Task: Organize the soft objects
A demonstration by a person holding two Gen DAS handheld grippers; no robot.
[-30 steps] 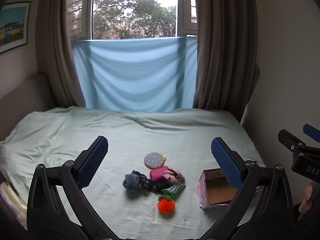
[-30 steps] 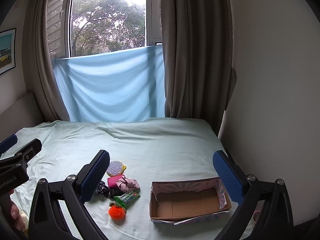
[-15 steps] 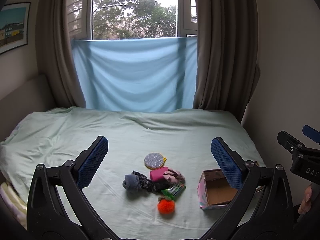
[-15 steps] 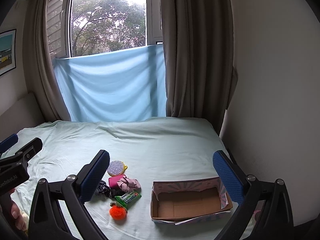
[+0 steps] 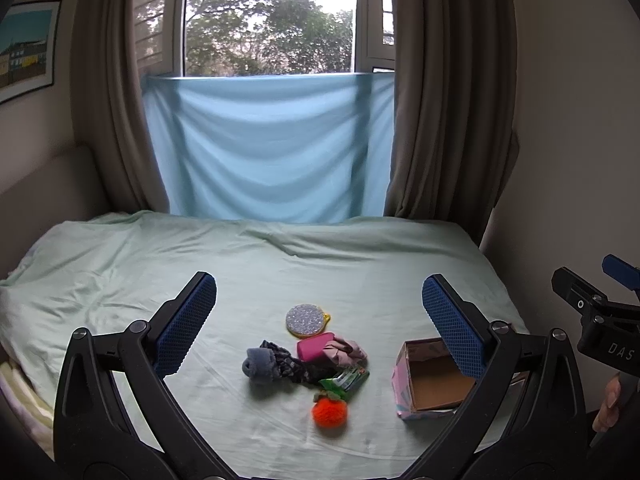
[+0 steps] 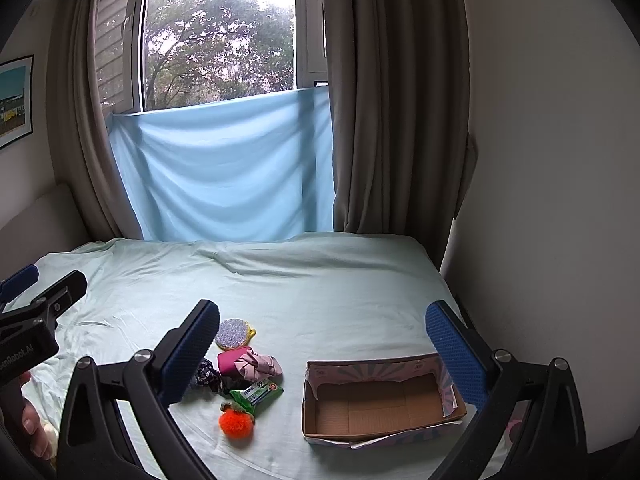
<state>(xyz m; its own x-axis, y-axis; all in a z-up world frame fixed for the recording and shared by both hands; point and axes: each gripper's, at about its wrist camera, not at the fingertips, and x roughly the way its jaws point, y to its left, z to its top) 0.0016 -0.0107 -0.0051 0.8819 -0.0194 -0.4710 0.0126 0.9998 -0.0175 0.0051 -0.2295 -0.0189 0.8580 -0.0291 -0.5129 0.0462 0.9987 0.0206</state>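
Several soft items lie clustered on the pale green bed sheet (image 5: 160, 264), left of an open cardboard box (image 6: 380, 400) with nothing in it. Farthest from the cameras: round glittery pad (image 5: 306, 320) with a yellow edge. Just in front of it, a pink pouch (image 5: 315, 346) touching a dusty-pink fabric bow (image 5: 346, 351). Left of those, a grey-blue rolled sock (image 5: 259, 366) against a dark patterned cloth (image 5: 296, 366). Nearer the cameras, a green packet (image 5: 346, 378), and touching its near end an orange pompom (image 5: 329, 414). Box stands apart from the pile, to its right; patterned paper on the outer walls, plain brown inside.

Left gripper (image 5: 320, 320): fingers spread wide, nothing between the blue pads, held above the near part of the bed with the pile framed between them. Right gripper (image 6: 324, 344): likewise spread wide and holding nothing, its right finger (image 6: 456, 360) over the box's right end, its left finger (image 6: 192, 354) overlapping the left edge of the pile.

Beyond the bed: light blue cloth (image 5: 268, 148) stretched across the lower window (image 5: 272, 20), brown curtains (image 5: 440, 100) either side, framed picture (image 5: 26, 48) on the left wall.
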